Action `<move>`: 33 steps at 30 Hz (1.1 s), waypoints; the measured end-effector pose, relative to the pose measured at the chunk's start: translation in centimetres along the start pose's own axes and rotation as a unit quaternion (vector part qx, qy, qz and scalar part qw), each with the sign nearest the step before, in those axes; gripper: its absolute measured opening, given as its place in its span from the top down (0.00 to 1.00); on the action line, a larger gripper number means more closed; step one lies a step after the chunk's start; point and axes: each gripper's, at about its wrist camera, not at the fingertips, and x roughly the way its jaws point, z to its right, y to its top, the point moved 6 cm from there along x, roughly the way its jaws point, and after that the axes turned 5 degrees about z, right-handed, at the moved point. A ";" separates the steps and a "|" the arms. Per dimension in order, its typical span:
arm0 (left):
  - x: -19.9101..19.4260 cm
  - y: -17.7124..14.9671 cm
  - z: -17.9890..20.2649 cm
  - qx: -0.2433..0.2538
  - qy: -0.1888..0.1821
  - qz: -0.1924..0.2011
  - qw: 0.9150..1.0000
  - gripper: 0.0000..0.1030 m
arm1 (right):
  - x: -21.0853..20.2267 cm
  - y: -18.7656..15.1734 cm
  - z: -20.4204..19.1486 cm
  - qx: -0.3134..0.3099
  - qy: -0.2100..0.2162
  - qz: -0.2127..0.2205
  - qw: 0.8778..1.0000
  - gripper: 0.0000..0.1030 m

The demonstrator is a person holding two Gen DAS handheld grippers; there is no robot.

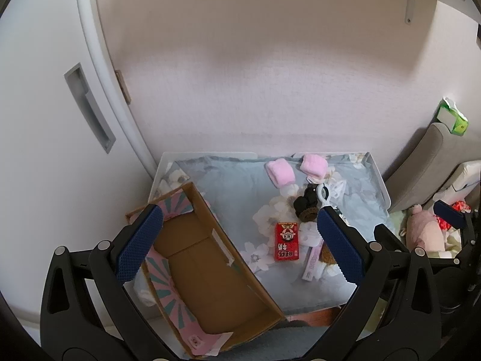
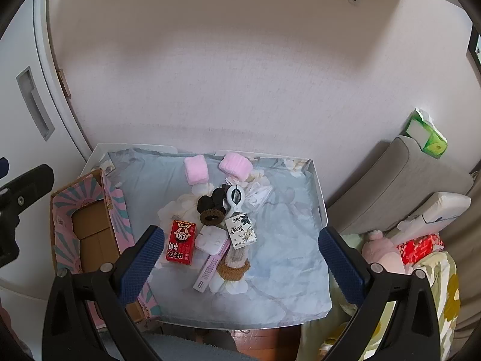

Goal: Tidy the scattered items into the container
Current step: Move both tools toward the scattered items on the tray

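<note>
An open cardboard box (image 1: pixel 210 273) (image 2: pixel 93 234) with pink patterned flaps lies on the left of a small table (image 2: pixel 318 186) covered in blue floral cloth. Its inside looks bare. Scattered to its right are a red carton (image 1: pixel 287 241) (image 2: pixel 181 242), two pink fluffy rolls (image 2: pixel 197 170) (image 2: pixel 236 165), dark hair ties (image 2: pixel 210 207), a white clip (image 2: pixel 235 197), a white case (image 2: pixel 210 238), a small printed pack (image 2: pixel 241 229), a pink tube (image 2: pixel 212 267) and a brown scrunchie (image 2: pixel 233 267). My left gripper (image 1: pixel 240 243) hangs open above the box edge. My right gripper (image 2: pixel 240 264) hangs open above the pile.
A white door (image 1: pixel 45 120) with a recessed handle stands left of the table. A grey cushion (image 2: pixel 399 180), a green tissue pack (image 2: pixel 427 135), a pink plush toy (image 2: pixel 381 255) and bedding lie to the right. The wall is behind the table.
</note>
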 end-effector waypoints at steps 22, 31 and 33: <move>0.0 -0.5 -0.4 -0.029 0.006 -0.007 1.000 0.01 | 0.2 0.0 1.7 0.022 -0.006 -0.008 1.000 0.01; 0.1 -0.6 -0.2 -0.036 0.005 -0.010 0.999 0.01 | 0.0 0.3 1.2 0.011 0.018 -0.002 1.000 0.01; 0.5 -0.7 0.0 -0.036 0.002 -0.018 0.999 0.01 | 0.1 0.3 1.7 0.020 0.031 -0.004 0.999 0.01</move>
